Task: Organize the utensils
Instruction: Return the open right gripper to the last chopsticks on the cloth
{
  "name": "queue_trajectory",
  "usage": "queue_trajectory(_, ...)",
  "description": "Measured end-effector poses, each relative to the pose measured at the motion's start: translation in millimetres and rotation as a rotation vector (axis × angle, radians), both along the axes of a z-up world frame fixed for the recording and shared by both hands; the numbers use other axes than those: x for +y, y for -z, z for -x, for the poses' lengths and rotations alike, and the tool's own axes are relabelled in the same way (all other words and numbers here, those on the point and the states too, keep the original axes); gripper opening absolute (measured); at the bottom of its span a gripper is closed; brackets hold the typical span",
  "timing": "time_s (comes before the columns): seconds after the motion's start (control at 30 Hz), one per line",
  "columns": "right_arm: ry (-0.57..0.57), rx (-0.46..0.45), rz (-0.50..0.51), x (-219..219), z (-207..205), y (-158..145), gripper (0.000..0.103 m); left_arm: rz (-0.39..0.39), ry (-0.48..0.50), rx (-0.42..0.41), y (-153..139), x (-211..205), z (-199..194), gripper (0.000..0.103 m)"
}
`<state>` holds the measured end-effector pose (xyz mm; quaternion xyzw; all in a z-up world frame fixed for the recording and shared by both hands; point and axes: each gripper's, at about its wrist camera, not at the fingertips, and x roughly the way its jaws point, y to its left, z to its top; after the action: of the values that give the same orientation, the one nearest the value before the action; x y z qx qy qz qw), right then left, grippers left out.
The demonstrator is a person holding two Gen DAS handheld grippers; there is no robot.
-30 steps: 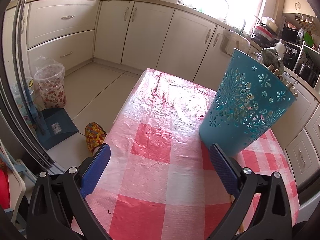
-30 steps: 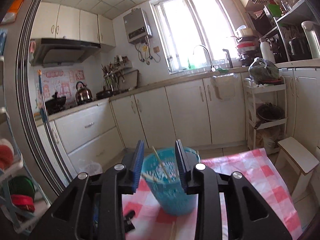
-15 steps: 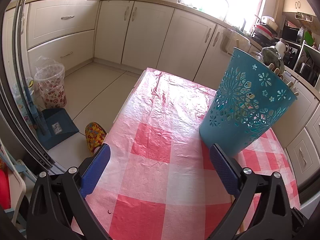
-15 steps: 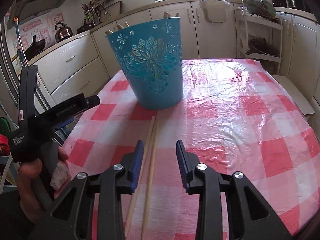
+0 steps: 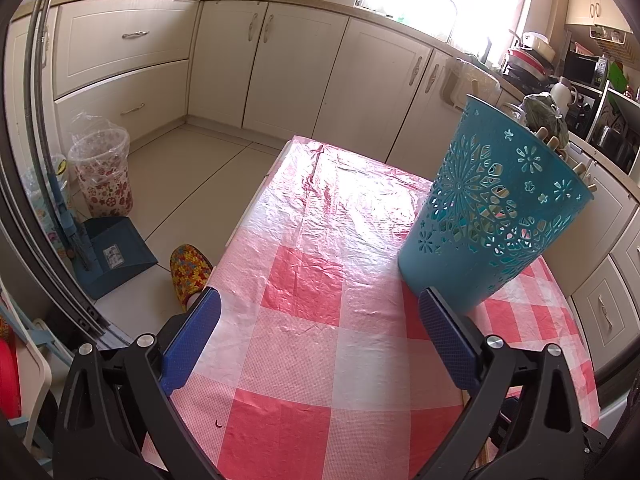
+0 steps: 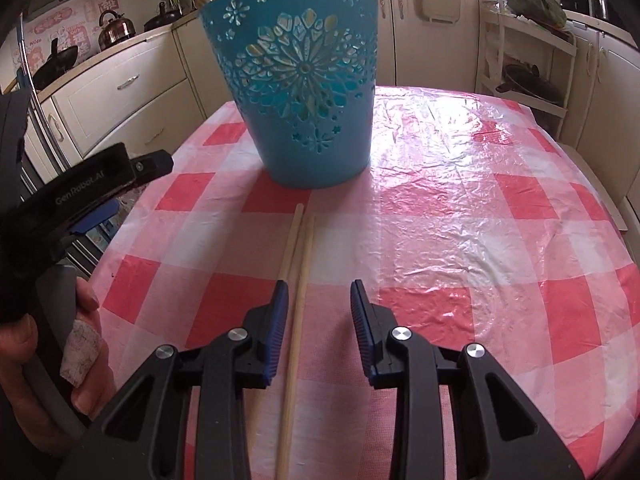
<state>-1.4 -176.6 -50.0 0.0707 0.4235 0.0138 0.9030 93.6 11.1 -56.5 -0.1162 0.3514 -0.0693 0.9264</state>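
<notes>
Two pale wooden chopsticks (image 6: 298, 280) lie side by side on the red-and-white checked plastic tablecloth (image 6: 460, 240), not yet collected; several wooden utensil ends already poke above the rim of the teal perforated plastic bucket (image 6: 304, 92) just beyond their far tips. The right gripper (image 6: 319, 300) hovers with jaws partly open, one chopstick between them, the other under its left pad, nothing gripped. The left gripper (image 5: 318, 316), wide open and empty, waits beside the bucket.
</notes>
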Motion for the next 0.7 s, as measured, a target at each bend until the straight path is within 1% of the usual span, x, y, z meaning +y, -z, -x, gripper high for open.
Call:
queue_trajectory(0.07,-0.001,0.002,0.018,1.9,-0.5,1.1,0.030,0.000,0.000,0.001,0.0,-0.1,-0.1,0.095)
queue_trajectory(0.23,0.019,0.015,0.041,-2.4,0.0,1.0,0.021,0.000,0.000,0.000,0.3,-0.1,-0.1,0.095)
queue_trajectory(0.4,0.040,0.020,0.022,-9.6,-1.2,0.2,0.021,-0.001,0.000,0.000,0.3,0.0,-0.1,0.095)
queue_trajectory(0.67,0.041,0.027,0.021,-10.3,-17.7,0.3,0.022,0.000,0.001,0.000,0.4,0.1,0.0,0.095)
queue_trajectory(0.7,0.040,0.030,0.026,-10.5,-18.6,0.4,0.021,0.000,0.000,0.000,0.4,0.0,0.0,0.095)
